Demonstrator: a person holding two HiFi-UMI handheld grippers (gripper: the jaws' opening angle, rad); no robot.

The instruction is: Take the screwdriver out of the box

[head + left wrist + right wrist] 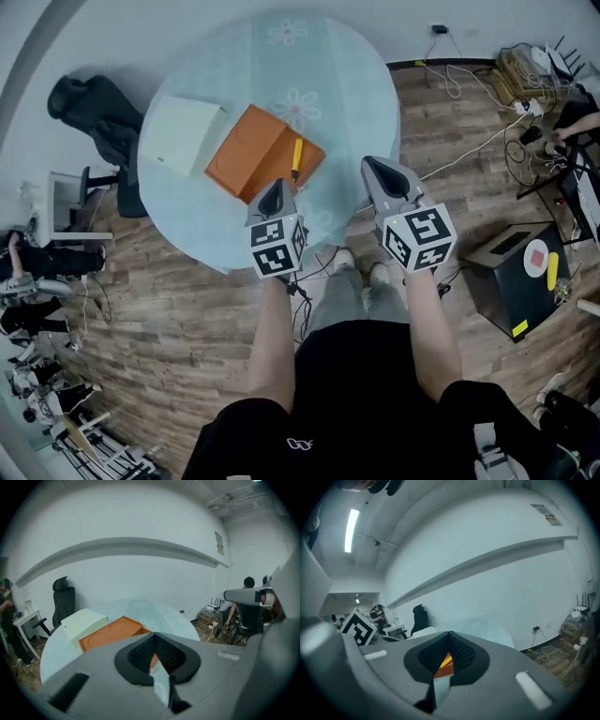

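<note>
Left tool (pixel 277 190) and right tool (pixel 373 167) are closed tight, holding nothing. Yellow screwdriver (pixel 297 156) lies in the orange box (pixel 248 150) just past the left one, pointing away.

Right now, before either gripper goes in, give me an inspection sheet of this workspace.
Surface: round table under a pale floral cloth.
Job's things: orange box lies open; yellow-handled screwdriver lies in it.
Clutter: pale box beside the orange box.
Grippers: left gripper and right gripper both shut, empty, near the table's front edge.
Cables: loose cables on the floor, right of the table.
Surroundings: black office chair left of the table; black case on the floor.
</note>
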